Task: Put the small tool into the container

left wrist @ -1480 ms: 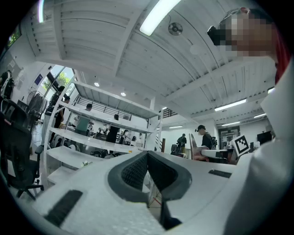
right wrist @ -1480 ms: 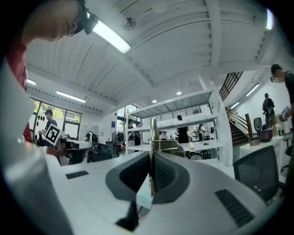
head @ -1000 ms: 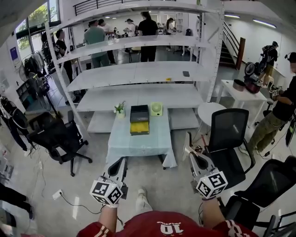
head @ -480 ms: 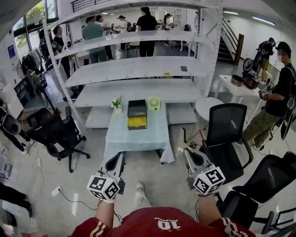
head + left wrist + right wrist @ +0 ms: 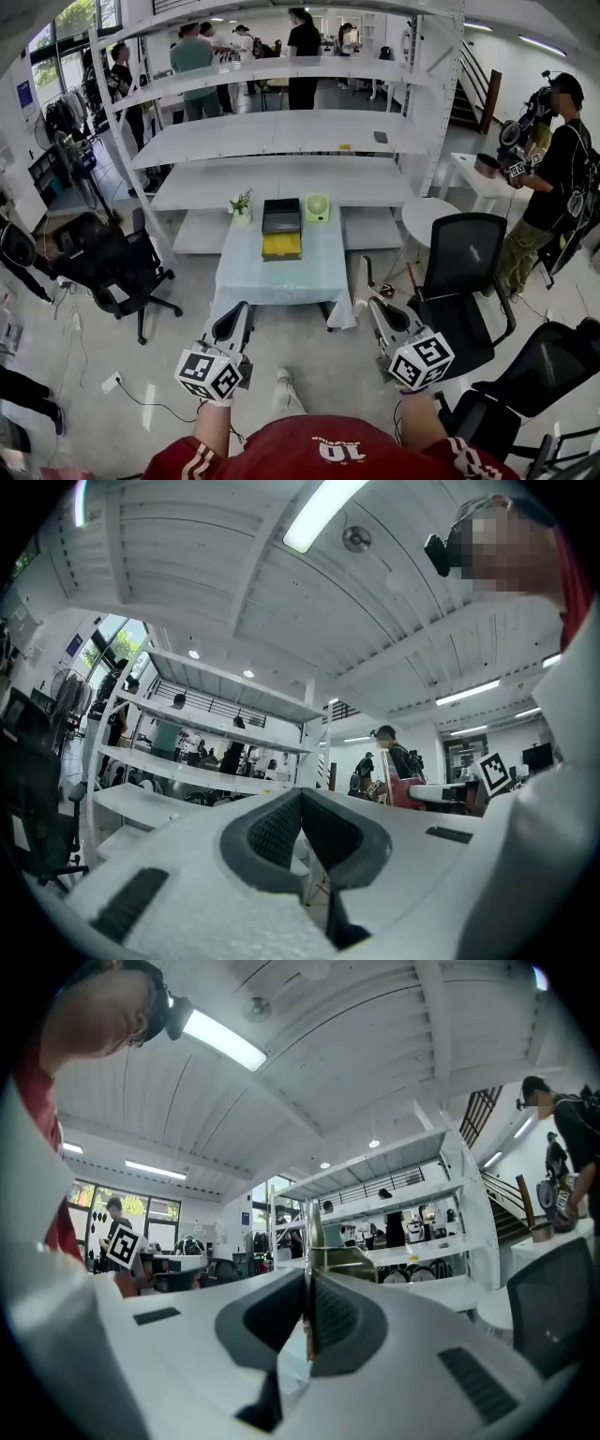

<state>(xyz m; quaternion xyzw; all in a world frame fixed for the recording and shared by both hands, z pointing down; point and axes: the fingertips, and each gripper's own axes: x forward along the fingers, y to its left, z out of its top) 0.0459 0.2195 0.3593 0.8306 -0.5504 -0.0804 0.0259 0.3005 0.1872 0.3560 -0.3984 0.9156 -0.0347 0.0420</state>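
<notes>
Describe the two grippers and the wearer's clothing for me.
Both the left gripper and the right gripper have white bodies, with dark grey ribbed pads lining the jaws. Each carries a white cube printed with black square markers. No cables show. The person wears a red shirt with white lettering, and its sleeves have white stripes.

**Red jersey, white grippers**

Red shirt (image 5: 281,452), a white "10" printed on it, white stripes at the sleeves (image 5: 187,466). Left gripper (image 5: 240,311) and right gripper (image 5: 375,307): white shells, dark grey ribbed pads (image 5: 272,832), each carrying a black-and-white marker cube (image 5: 208,374).
</notes>
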